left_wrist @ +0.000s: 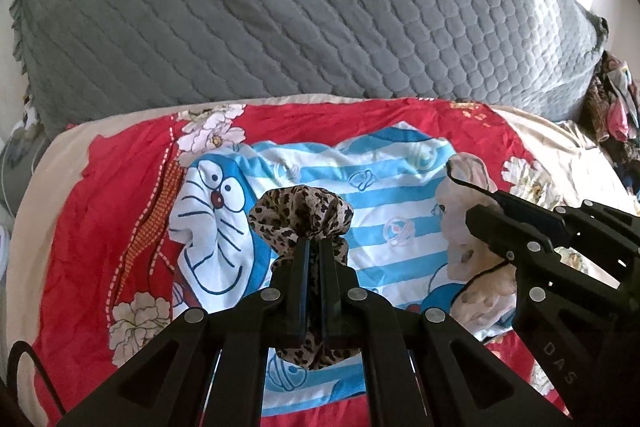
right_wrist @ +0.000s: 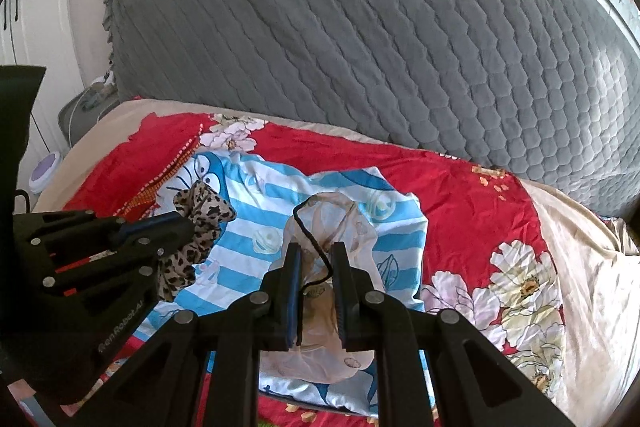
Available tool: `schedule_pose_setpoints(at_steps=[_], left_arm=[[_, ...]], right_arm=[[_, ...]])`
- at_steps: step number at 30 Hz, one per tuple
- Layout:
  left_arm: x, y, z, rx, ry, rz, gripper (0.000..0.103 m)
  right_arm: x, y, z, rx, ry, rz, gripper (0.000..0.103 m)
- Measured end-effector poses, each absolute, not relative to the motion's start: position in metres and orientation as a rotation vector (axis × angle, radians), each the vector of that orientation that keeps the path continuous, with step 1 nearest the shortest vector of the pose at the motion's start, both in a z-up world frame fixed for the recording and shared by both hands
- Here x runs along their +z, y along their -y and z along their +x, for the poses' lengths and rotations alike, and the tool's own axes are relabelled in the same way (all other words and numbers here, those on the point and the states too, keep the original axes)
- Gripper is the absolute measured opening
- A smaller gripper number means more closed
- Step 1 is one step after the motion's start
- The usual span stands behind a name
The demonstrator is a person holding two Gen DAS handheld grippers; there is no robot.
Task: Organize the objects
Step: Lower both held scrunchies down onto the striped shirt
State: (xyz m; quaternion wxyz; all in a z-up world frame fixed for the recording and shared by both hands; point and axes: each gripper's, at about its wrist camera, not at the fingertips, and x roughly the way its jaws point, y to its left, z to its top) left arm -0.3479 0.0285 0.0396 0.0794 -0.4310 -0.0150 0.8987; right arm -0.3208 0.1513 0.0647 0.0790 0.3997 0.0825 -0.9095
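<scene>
Left claw [left_wrist: 316, 247] clamped on leopard-print scrunchie [left_wrist: 301, 213], right claw [right_wrist: 316, 251] apart around sheer beige pouch [right_wrist: 332, 227], both above blue-striped cartoon cloth [left_wrist: 384, 211] on the bed [left_wrist: 560, 151]

"DAS" read on right tool [left_wrist: 496, 223] body; "Gen Robot.AI", partly blurred, on left tool [right_wrist: 188, 223] body.

Both wrists overlook striped cloth [left_wrist: 400, 187]

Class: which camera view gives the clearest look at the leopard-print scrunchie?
The left wrist view: the leopard-print scrunchie sits centred, pinched in the left tool. The right wrist view shows it only at the left edge, seen from the side.
</scene>
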Motion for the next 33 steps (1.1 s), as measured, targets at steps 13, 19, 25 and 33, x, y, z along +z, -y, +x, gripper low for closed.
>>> schedule_pose_setpoints(at_steps=[13,19,25,33], left_arm=[[0.007,-0.027,-0.36,2.661,0.048,-1.354,0.004],[-0.002,-0.031,-0.362,2.653,0.048,-1.36,0.004],[-0.011,-0.035,-0.366,2.646,0.049,-1.372,0.004],[-0.027,-0.038,-0.371,2.64,0.035,-1.403,0.004]], right_arm=[[0.027,-0.145,-0.336,-2.681,-0.287,1.277,0.015],[0.01,-0.142,-0.339,-2.657,-0.307,1.322,0.015],[0.001,-0.141,-0.342,-2.652,-0.333,1.339,0.015],[-0.013,-0.146,-0.35,-2.646,-0.329,1.382,0.015]])
